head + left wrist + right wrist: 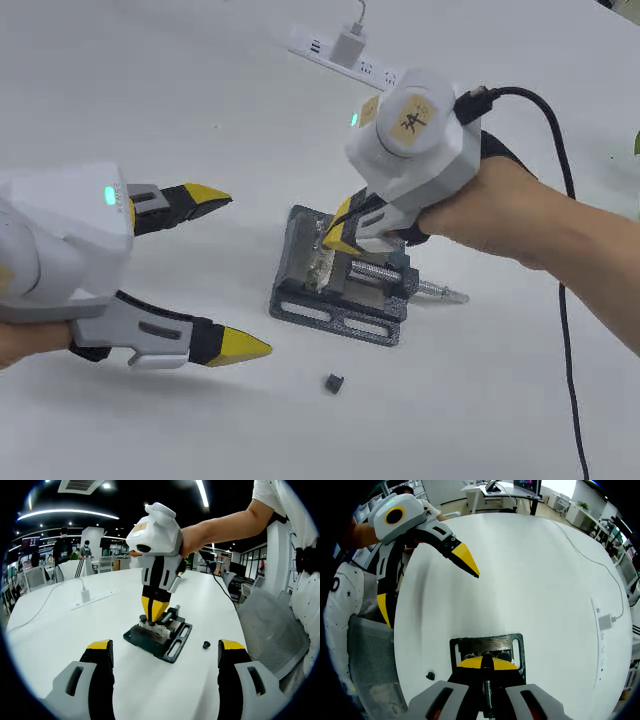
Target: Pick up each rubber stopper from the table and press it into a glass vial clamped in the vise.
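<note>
right gripper (338, 240) blocks the vise (335, 305) top. bare table (200, 120) lies all round the stopper (334, 383), near of the vise. cable (562, 330) runs down the right side; power strip (375, 69) lies far.

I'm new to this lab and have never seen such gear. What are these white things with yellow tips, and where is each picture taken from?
No robot here: a person holds a two-jaw gripper in each hand. One picture comes from a headset camera looking down; the two round ones come from cameras riding on the grippers. The left gripper hovers with jaws open, holding nothing. The right gripper, jaws together, points down into a small vise on the white table. One small dark stopper lies loose beside the vise; a power strip lies farther back.
</note>
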Demonstrator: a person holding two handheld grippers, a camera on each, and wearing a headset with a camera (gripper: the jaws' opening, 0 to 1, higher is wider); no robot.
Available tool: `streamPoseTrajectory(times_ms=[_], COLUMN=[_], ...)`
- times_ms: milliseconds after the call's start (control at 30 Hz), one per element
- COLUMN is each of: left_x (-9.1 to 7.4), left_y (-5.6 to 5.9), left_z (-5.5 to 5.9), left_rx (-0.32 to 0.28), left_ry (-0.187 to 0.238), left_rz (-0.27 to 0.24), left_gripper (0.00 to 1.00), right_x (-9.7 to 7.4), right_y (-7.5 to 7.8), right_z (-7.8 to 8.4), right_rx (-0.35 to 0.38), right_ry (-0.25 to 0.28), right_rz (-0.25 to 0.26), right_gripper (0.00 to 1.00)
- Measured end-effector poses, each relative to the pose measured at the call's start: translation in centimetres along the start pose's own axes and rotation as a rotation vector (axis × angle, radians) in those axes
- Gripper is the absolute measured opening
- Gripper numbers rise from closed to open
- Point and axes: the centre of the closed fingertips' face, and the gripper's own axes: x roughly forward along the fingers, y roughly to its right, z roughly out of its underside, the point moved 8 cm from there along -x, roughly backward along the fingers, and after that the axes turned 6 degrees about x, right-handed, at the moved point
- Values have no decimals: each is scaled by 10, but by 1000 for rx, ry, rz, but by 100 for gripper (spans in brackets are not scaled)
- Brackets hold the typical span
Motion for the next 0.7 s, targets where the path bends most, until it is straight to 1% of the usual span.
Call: streamPoseTrajectory(times_ms=[33, 233, 367, 433, 500, 533, 667, 700], left_x=[0, 1, 1, 0, 0, -1, -2, -2], left_y=[0, 2, 4, 4, 5, 6, 7, 7], left_z=[0, -2, -4, -5, -6, -7, -10, -11], left_rx=[1, 6, 12, 13, 19, 21, 29, 30], left_ry=[1, 3, -2, -5, -10, -12, -17, -17], left_rz=[0, 4, 9, 11, 15, 17, 17, 16], left_gripper=[85, 85, 85, 85, 85, 85, 85, 85], right_x=[0, 2, 1, 1, 1, 1, 0, 1], right_y=[0, 0, 1, 0, 1, 0, 0, 0], right_z=[1, 1, 4, 5, 5, 6, 9, 10], right_rx=[17, 29, 46, 33, 49, 37, 33, 51], right_ry=[1, 2, 21, 29, 37, 43, 66, 79], right_rz=[-5, -14, -11, -7, -9, -9, -7, -5], right_gripper=[0, 0, 0, 0, 1, 1, 1, 1])
